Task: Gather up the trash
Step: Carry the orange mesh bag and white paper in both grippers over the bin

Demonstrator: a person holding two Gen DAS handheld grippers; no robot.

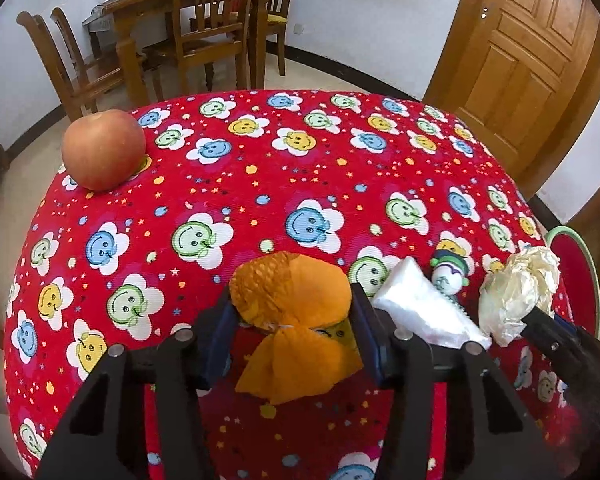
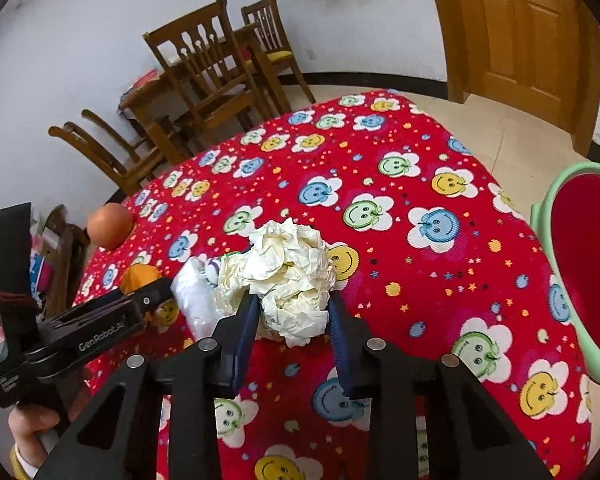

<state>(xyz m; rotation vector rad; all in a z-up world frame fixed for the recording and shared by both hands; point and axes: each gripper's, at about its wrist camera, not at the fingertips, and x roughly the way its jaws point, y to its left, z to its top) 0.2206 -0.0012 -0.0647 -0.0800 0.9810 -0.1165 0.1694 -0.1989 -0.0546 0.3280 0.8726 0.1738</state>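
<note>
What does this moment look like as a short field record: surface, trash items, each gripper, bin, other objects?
surface: table under red smiley-flower cloth
left gripper: closed on orange crumpled paper
right gripper: closed on cream crumpled paper
loose trash: clear plastic wrapper between the two wads
bin: green-rimmed red bin at the table's right edge
other: apple; small figurine

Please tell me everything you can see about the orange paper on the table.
The orange paper is a crumpled, tissue-like wad with a flat flap hanging toward the camera. It lies on the red tablecloth, between the fingers of the left hand-held gripper, whose pads press its sides. A clear plastic bag lies just right of it.
</note>
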